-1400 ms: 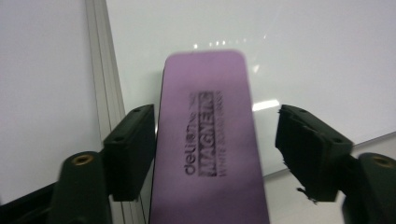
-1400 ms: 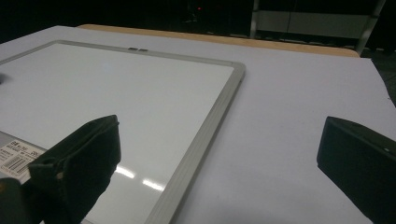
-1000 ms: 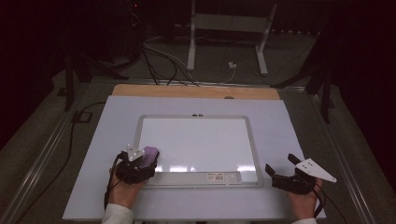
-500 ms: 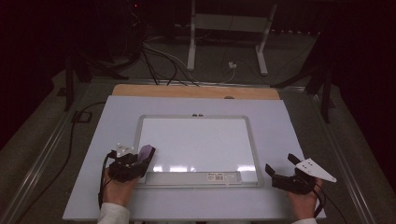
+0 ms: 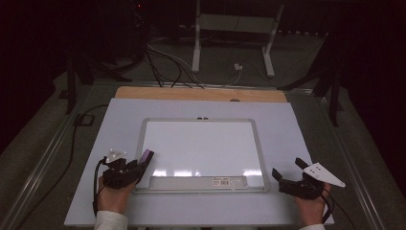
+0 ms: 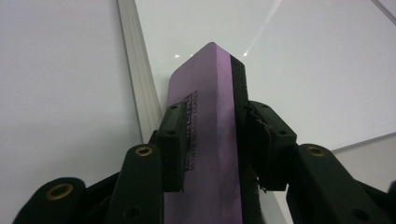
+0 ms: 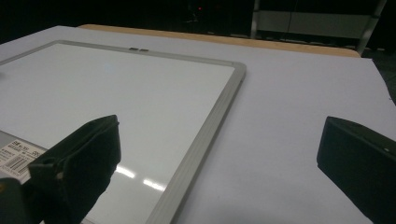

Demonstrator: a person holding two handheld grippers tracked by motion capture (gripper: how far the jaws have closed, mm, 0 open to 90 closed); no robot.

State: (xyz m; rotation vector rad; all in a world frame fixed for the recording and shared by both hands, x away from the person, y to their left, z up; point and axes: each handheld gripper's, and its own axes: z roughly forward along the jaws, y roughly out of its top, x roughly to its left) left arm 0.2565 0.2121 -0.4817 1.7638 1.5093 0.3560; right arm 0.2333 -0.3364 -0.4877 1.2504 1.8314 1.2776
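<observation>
white tabletop (image 5: 297,134) — left tool (image 6: 212,144) has just clenched on purple eraser (image 6: 210,121), black felt edge — right tool (image 7: 219,154) released.

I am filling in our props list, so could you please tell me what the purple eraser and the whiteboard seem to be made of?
The purple eraser looks like a matte foam or plastic block with a black felt-like wiping layer along one side; its edge looks fuzzy. The whiteboard has a glossy white panel, probably coated, since lamp glints reflect in it, and a dull grey frame that could be aluminium or plastic.
</observation>
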